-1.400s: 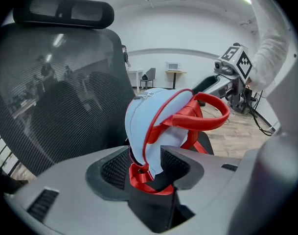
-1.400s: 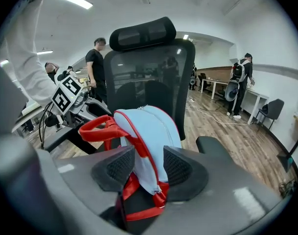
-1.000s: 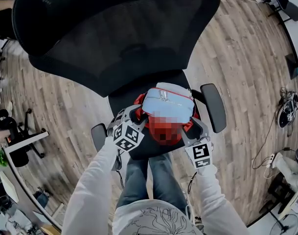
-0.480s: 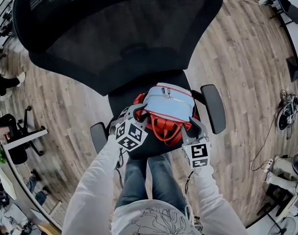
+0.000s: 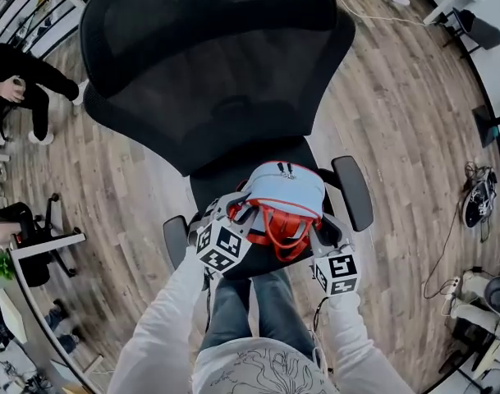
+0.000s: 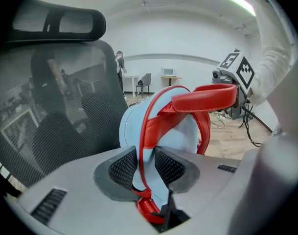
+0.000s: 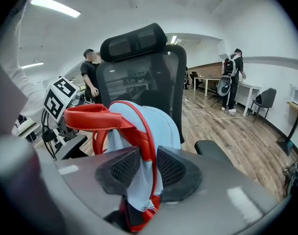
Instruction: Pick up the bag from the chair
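Holding the bag (image 5: 284,189) from both sides, you have it over the front part of the chair seat (image 5: 210,179), between the two armrests and close to the seat's front edge.

Your left gripper (image 6: 146,166) is pinching the left side of the bag. Between its two black pads (image 6: 123,168) sit the light blue fabric and the thin red edge strap, and the pads press on them. Your right gripper (image 7: 148,166) does the same at the right side: its pads (image 7: 174,169) are closed on the blue fabric and the red piping.

The bag is light blue with red trim and it stands upright. Its zipper (image 5: 284,169) is on top, toward the backrest (image 5: 217,97). The two red handles (image 5: 284,224) reach out from the bag toward you, between the two marker cubes. Whether the bottom of the bag touches the seat or is a little above it cannot be told from these views.

The right armrest (image 5: 353,193) is just beside the bag. The left armrest (image 5: 175,241) is just beside the marker cube of your left gripper. The chair stands on a wooden floor (image 5: 405,138). Another person (image 5: 24,84) is well apart from the chair, at the far left of the head view.
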Available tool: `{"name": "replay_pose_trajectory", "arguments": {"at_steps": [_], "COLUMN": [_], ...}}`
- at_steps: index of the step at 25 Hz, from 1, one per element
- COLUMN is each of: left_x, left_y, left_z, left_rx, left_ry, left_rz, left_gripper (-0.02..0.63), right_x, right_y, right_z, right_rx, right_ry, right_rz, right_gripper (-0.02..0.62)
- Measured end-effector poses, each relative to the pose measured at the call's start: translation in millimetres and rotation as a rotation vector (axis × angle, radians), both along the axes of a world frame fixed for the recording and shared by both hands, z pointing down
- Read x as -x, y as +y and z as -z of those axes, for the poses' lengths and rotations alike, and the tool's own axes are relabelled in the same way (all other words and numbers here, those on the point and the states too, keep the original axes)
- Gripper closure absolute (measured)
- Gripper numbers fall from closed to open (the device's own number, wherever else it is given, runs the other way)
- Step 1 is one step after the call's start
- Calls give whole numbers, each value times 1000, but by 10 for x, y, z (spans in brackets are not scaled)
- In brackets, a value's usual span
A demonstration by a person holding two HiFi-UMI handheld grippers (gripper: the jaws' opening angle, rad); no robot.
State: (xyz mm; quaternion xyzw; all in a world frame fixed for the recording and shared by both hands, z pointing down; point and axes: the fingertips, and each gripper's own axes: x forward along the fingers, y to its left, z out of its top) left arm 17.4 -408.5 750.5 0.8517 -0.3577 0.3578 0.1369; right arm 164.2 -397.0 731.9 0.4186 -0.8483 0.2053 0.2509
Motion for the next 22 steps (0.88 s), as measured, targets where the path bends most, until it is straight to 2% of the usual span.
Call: {"name": "replay_pose_trajectory", "arguments": {"at_steps": [8,22], "left_x": [58,196], "left_y": [-30,-17], "left_z": [798,2278], "left_rx": [-122,-334], "left_ry": [56,152], "left_rz": [41,57], "left_gripper": [492,491], "right_x": [61,186], "right_y": [-22,32], "right_z": [804,2166], "right_rx": [-126,-326], "right_ry": [-13,-78], "right_rz": [-11,-63], "right_gripper": [476,482]}}
